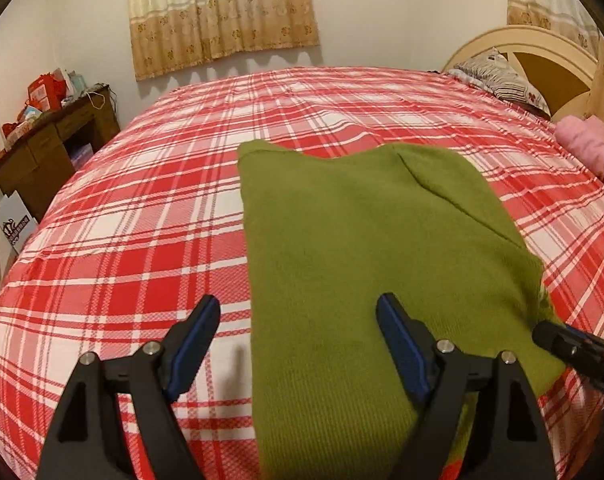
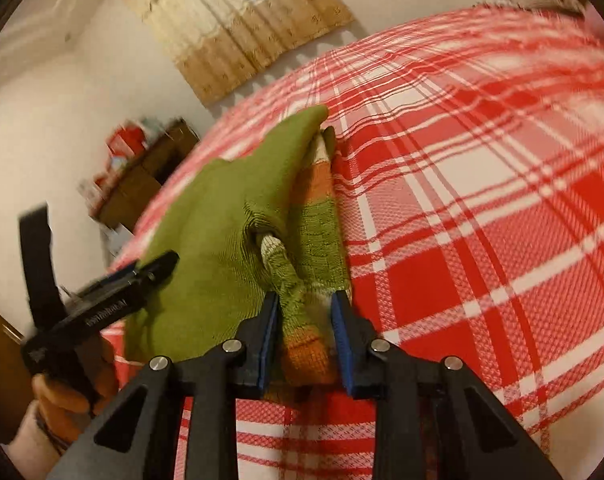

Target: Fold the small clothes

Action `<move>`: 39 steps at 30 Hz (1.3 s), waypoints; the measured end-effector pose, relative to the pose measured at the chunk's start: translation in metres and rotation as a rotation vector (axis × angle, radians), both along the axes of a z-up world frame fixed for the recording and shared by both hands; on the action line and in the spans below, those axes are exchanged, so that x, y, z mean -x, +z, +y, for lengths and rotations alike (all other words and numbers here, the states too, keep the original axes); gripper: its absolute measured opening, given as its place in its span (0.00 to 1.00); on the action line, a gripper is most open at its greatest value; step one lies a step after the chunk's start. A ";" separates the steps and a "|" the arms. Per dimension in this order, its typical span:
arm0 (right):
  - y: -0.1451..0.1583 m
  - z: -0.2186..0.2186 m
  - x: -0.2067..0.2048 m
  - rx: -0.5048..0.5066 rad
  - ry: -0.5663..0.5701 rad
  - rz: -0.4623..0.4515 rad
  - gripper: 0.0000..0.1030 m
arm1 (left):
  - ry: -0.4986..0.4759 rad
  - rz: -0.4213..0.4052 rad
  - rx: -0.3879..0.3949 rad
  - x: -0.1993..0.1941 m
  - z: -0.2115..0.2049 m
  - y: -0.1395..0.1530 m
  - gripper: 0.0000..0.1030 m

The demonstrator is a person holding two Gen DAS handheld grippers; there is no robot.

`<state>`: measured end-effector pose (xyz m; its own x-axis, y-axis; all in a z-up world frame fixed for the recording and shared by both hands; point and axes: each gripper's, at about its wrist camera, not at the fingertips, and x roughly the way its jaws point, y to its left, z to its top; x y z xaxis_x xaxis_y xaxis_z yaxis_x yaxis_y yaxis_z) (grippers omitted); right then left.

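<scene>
A green knitted sweater (image 1: pixel 362 240) lies folded lengthwise on the red and white checked bed sheet (image 1: pixel 141 220). My left gripper (image 1: pixel 297 300) hovers open over the sweater's near left edge, one finger above the sheet and the other above the knit. In the right wrist view the sweater (image 2: pixel 221 240) shows a striped orange, white and green layer (image 2: pixel 314 208) under the plain green. My right gripper (image 2: pixel 306 298) is shut on a bunched fold of that striped knit at the sweater's near right edge. It shows in the left wrist view as the right gripper (image 1: pixel 574 344), beside the sweater's edge.
A wooden desk (image 1: pixel 53 148) piled with red boxes stands left of the bed. A patterned pillow (image 1: pixel 498 76), a cream headboard (image 1: pixel 542 52) and a pink rolled blanket (image 1: pixel 590 148) are at the far right. A hand (image 2: pixel 69 396) holds the left gripper (image 2: pixel 141 280).
</scene>
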<state>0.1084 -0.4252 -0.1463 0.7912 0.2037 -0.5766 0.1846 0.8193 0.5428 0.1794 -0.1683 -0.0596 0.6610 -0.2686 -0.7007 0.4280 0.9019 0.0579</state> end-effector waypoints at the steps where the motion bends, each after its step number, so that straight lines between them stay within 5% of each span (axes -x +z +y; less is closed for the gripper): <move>1: -0.001 0.000 0.001 -0.005 -0.002 -0.008 0.26 | -0.001 -0.004 -0.003 0.002 0.000 0.002 0.81; 10: -0.004 -0.001 0.005 -0.026 -0.004 -0.044 0.28 | -0.018 -0.048 0.049 -0.015 0.007 0.025 0.80; 15: -0.004 -0.002 0.009 -0.034 -0.004 -0.047 0.28 | 0.005 0.097 0.133 -0.064 0.001 0.016 0.79; 19: -0.003 -0.001 0.010 -0.036 -0.001 -0.046 0.30 | -0.007 0.180 0.123 -0.075 -0.010 -0.012 0.76; 25: -0.003 -0.003 0.010 -0.044 -0.001 -0.045 0.30 | -0.011 0.294 0.303 -0.079 0.014 -0.028 0.77; 31: 0.008 -0.007 0.010 -0.049 0.002 0.002 0.33 | -0.049 0.190 0.236 -0.061 0.010 -0.026 0.84; 35: 0.030 -0.018 0.006 0.004 -0.026 -0.025 0.42 | -0.039 0.238 0.285 -0.072 0.020 -0.029 0.88; 39: 0.052 -0.030 -0.030 0.017 -0.004 -0.064 0.74 | -0.041 0.228 0.278 -0.071 0.019 -0.029 0.88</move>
<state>0.1380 -0.4549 -0.0948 0.8274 0.1913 -0.5281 0.1532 0.8277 0.5399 0.2502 -0.1492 -0.0890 0.4805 -0.4930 -0.7253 0.4379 0.8514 -0.2887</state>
